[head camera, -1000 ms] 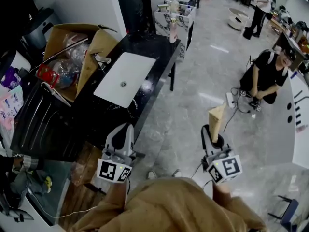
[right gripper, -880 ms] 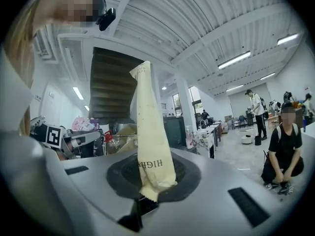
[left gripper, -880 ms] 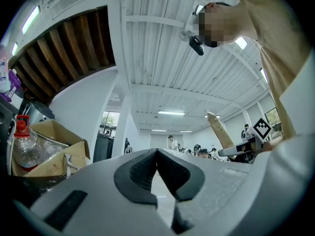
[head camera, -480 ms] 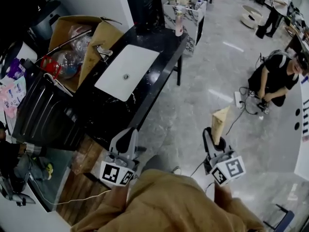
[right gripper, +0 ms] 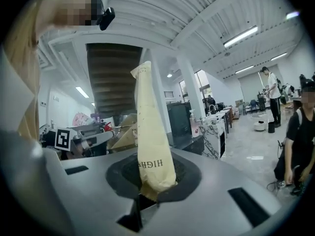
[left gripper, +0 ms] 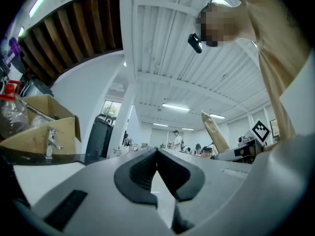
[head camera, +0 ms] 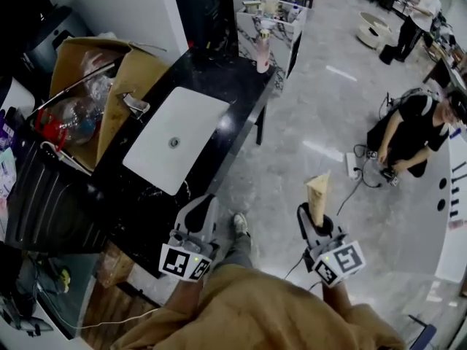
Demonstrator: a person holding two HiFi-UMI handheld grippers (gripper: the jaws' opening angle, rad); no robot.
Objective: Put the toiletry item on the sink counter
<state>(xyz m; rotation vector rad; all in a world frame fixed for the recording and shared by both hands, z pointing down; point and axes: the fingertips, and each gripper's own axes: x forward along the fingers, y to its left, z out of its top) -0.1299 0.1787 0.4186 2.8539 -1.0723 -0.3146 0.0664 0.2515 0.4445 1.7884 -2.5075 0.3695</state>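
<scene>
Approach: table (head camera: 226,75) nearer at eleven o'clock; my right gripper (head camera: 317,224) jaws clamp tube (head camera: 317,192); left gripper (head camera: 201,204) jaws together, empty.

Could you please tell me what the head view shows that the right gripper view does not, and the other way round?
Only the head view: the white sink and its faucet, seen from above. Only the right gripper view: how the right gripper clamps the lower end of the tube, the print on it, and the ceiling lights. Both: the tube itself, the cardboard box and the crouching person.
</scene>
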